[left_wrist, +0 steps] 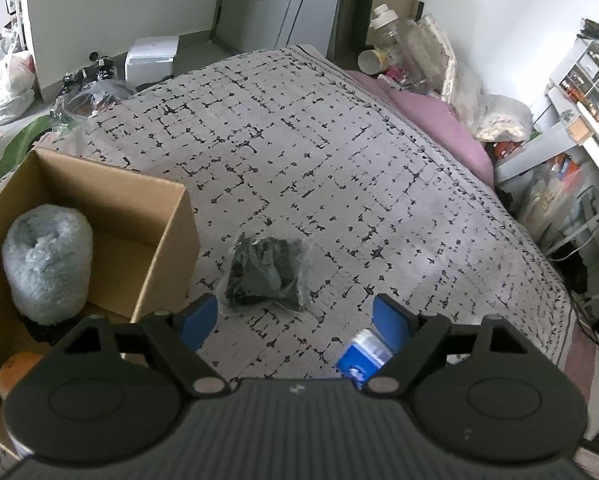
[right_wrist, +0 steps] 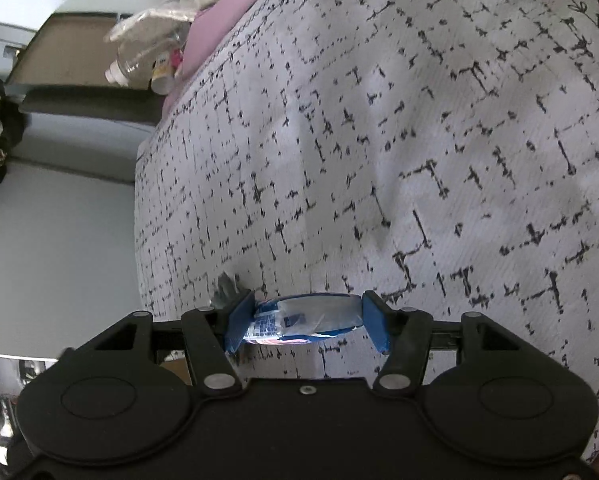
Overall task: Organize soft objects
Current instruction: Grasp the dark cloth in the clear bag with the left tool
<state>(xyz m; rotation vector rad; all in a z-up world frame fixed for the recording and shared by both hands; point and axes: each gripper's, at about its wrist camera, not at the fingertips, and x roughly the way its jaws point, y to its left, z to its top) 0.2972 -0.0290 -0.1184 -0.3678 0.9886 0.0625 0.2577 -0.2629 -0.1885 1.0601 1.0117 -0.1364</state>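
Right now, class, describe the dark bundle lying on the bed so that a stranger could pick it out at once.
Start at the bed's grey, black-flecked cover and go to the open cardboard box at its near left. Just right of the box, ahead of the open left tool, lies the dark bundle in clear plastic. Unlike the pale fluffy roll, it is outside the box.

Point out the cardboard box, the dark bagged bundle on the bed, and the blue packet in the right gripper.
cardboard box [left_wrist: 167, 248], left wrist view, on its right outer wall.
dark bagged bundle [left_wrist: 265, 276], left wrist view, on its middle.
blue packet [right_wrist: 303, 318], right wrist view, on its clear middle, between the right gripper [right_wrist: 305, 322] pads.
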